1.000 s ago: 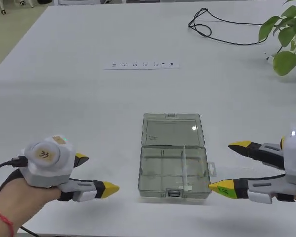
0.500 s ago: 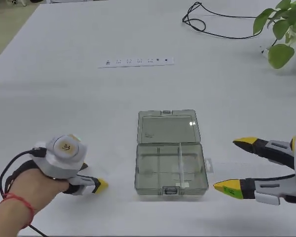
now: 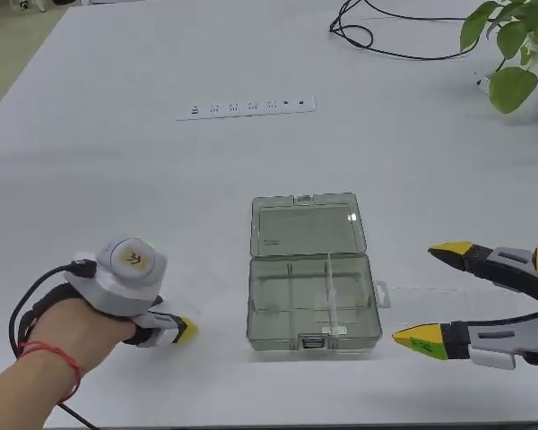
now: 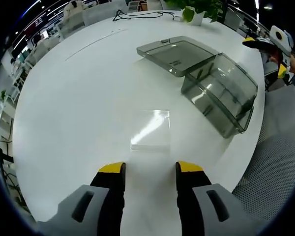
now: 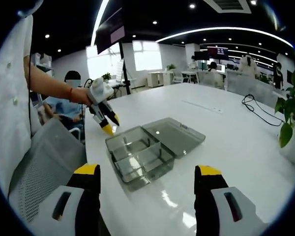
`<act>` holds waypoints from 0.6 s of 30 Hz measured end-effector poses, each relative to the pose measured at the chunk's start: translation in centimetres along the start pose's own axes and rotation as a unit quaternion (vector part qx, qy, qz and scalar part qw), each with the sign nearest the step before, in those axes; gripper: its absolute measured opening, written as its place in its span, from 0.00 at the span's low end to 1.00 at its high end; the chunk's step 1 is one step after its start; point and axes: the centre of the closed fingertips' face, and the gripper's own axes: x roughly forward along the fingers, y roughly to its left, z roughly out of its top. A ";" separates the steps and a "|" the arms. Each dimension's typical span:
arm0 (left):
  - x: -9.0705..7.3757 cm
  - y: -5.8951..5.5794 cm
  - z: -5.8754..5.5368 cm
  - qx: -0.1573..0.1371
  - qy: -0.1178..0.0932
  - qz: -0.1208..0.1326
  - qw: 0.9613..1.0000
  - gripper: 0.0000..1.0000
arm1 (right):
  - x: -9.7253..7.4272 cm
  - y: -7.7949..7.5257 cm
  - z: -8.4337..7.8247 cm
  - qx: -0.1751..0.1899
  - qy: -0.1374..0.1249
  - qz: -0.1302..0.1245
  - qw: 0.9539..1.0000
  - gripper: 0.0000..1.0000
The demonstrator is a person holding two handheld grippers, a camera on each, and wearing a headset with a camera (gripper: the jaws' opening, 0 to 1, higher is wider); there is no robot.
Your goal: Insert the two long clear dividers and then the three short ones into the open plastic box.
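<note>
Left claw (image 4: pixel 150 169) near clear divider (image 4: pixel 150 130)

The box (image 3: pixel 312 309) is smoky, see-through plastic, smooth and glossy, and its open lid catches a spot of light. Near the box lies a clear divider (image 4: pixel 150 130), a glossy sheet showing glare. The white tabletop (image 3: pixel 143 179) is smooth with a soft sheen. The left gripper (image 4: pixel 151 168) has matt grey plastic jaws tipped yellow.
</note>
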 end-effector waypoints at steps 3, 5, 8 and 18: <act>0.0 -0.1 0.0 0.001 0.005 -0.002 1.000 0.32 | -0.1 -0.2 0.1 0.002 -0.003 -0.004 1.000 0.78; 0.0 -0.1 0.0 0.001 0.009 -0.002 1.000 0.32 | -0.2 -0.2 0.1 0.003 -0.003 -0.006 1.000 0.78; 0.0 0.0 0.0 -0.003 0.012 -0.003 1.000 0.32 | -0.3 -0.1 0.0 0.003 -0.001 -0.007 1.000 0.78; 0.0 -0.3 0.1 -0.007 0.007 -0.011 1.000 0.32 | -0.3 0.2 -0.4 0.001 0.007 -0.006 1.000 0.78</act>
